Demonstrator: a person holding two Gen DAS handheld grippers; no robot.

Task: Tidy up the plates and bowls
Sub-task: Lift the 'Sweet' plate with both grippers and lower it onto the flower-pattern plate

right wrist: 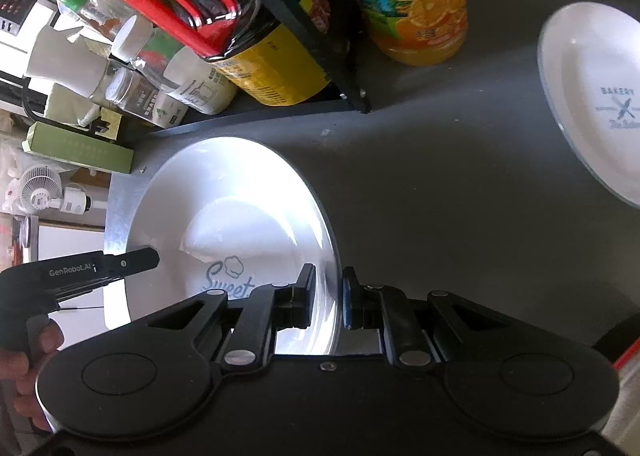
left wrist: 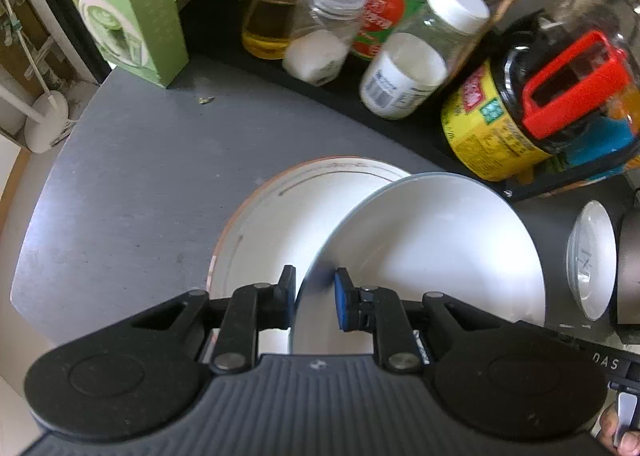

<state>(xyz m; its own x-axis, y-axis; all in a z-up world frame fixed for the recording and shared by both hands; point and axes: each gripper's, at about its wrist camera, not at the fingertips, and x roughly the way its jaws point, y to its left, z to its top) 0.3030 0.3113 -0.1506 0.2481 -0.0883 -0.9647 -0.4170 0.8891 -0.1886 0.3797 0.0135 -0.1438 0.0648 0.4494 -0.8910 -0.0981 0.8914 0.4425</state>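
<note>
- The left gripper [left wrist: 315, 298] has its fingers closed down to a narrow gap on the near rim of a white plate [left wrist: 432, 252]. The right gripper [right wrist: 327, 298] has its fingers pinched fully onto the opposite rim of the same plate, the one with "Sweet" printed in its well.
- That plate hangs tilted over the grey desk [left wrist: 132, 184], partly above a second plate with a copper rim [left wrist: 276, 212] that lies flat on the desk.
- A third plate, marked "Bakery" [right wrist: 600, 96], rests on the desk well to the right of the carried plate, beyond the right gripper.
- Just behind the carried plate stands a black rack [left wrist: 420, 128] crowded with jars and bottles, among them a dark bottle with a red handle [left wrist: 576, 84].
- Risk 1: both grips are on thin rim edges only; if the 2 hands drift apart or twist unevenly, the plate could slip free and crack on the one below.
- Risk 2: swinging it toward the rack could knock the nearest jars.
- Risk 3: setting it down tilted could chip the copper rim.
</note>
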